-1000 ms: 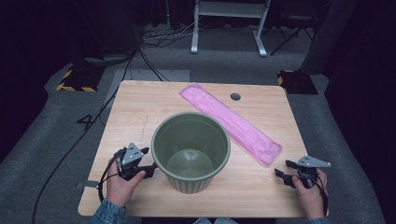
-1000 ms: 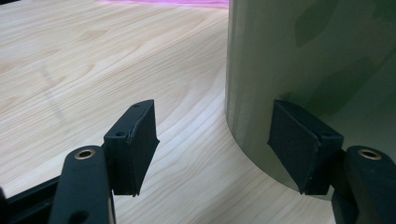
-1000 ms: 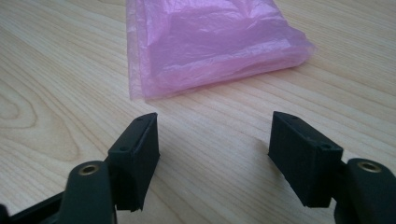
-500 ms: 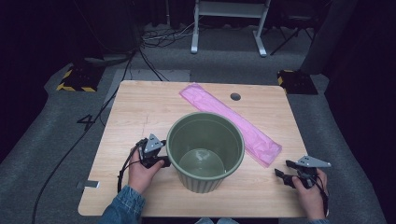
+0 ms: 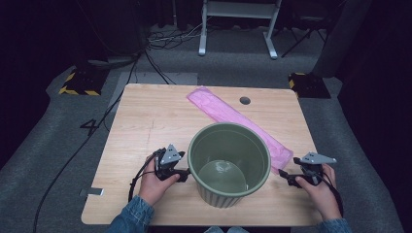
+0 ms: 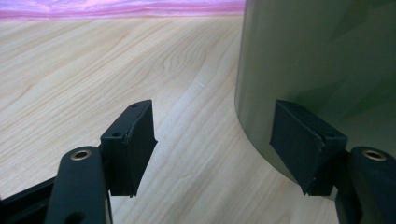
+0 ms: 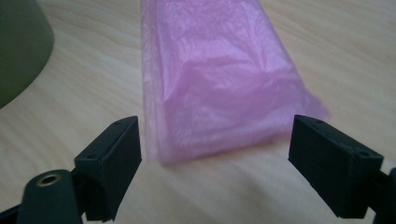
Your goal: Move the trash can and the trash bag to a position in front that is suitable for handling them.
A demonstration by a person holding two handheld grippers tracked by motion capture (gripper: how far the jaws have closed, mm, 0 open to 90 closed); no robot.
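Note:
An empty olive-green plastic bucket (image 5: 228,165) stands upright on the near middle of the wooden table (image 5: 145,121). A flat folded pink plastic bag (image 5: 228,114) runs diagonally from the far centre to behind the bucket's right side. My left gripper (image 5: 183,174) is open at the bucket's left wall. In the left gripper view its right jaw lies against the bucket wall (image 6: 327,60), the gripper (image 6: 215,144) holds nothing, and the pink bag (image 6: 121,7) lies far off. My right gripper (image 5: 285,176) is open, with the pink bag's near end (image 7: 215,84) just ahead of the gripper (image 7: 215,163). The bucket (image 7: 18,46) is at its left.
A round cable hole (image 5: 245,100) sits in the table near its far edge. Beyond the table are grey carpet, cables and a white metal frame (image 5: 238,19). A cable trails off the table's near left side.
The left hand and its gripper have moved right along the near edge, and the bucket has shifted right with them. The right gripper has stayed put.

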